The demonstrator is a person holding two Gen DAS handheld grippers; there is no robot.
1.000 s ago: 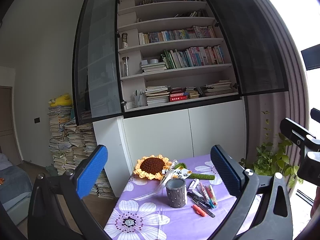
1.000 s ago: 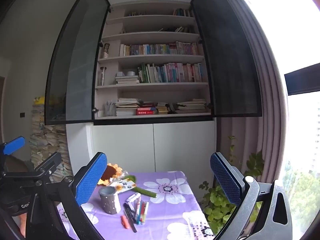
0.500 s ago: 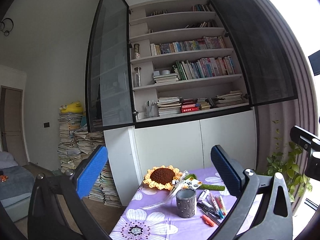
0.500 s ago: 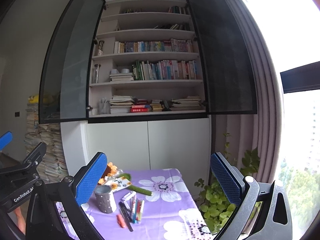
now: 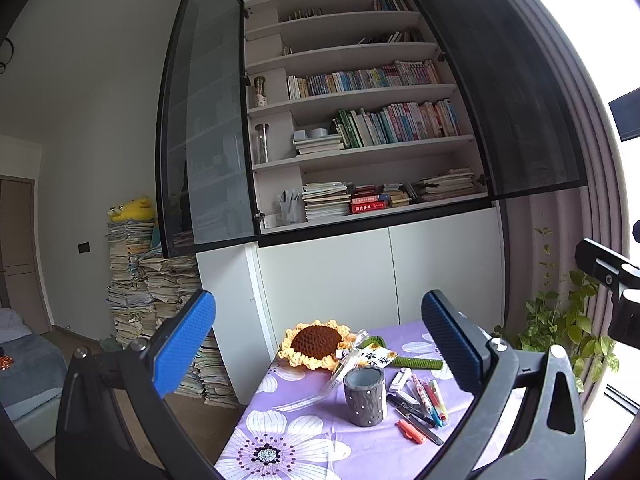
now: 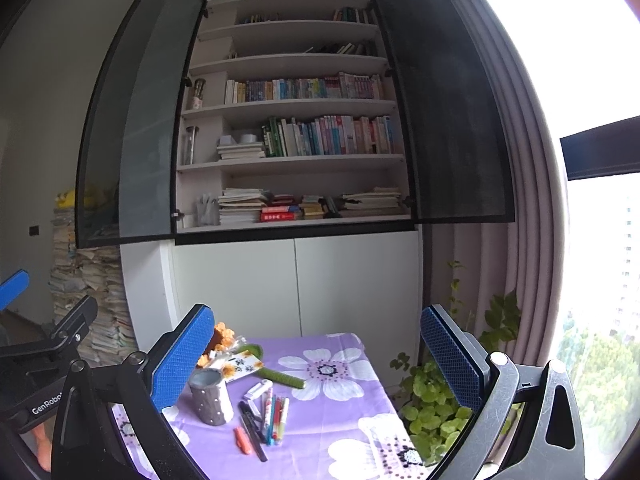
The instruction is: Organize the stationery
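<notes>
Left hand-held gripper (image 5: 316,344): spread wide, pinching nothing, held up and back from the bench (image 5: 304,456), well apart from every item.
Right hand-held gripper (image 6: 316,354): also spread wide and holding nothing, high above the bench, just beside the left one.
Pens (image 6: 272,412): a loose bunch lying flat on the purple flowered cloth, touching or overlapping one another, just to the right of the cup (image 6: 211,398).
Orange marker (image 5: 410,431): lies a little apart at the near end of the bunch, beside a black pen.
Cup: grey, dotted, upright, its mouth open; probably where the pens belong.
Clutter behind: a crocheted sunflower (image 5: 316,343), a printed card (image 5: 376,358) and a green strip (image 5: 418,362) at the far side of the bench.
Risk, grasp: the pens lie tight together, so closing on one may drag or roll its neighbours, or pick up two.
Risk, cup: it looks light and stands free; a nudge from a finger, or a pen dropped in at a slant, could tip it.
Risk, edge: the bunch is near the right side of the bench, so a rolling pen could go off towards the plant (image 6: 432,396).
Risk, view: both cameras point mostly at the bookshelf (image 5: 360,120); the descent needs a downward tilt.
</notes>
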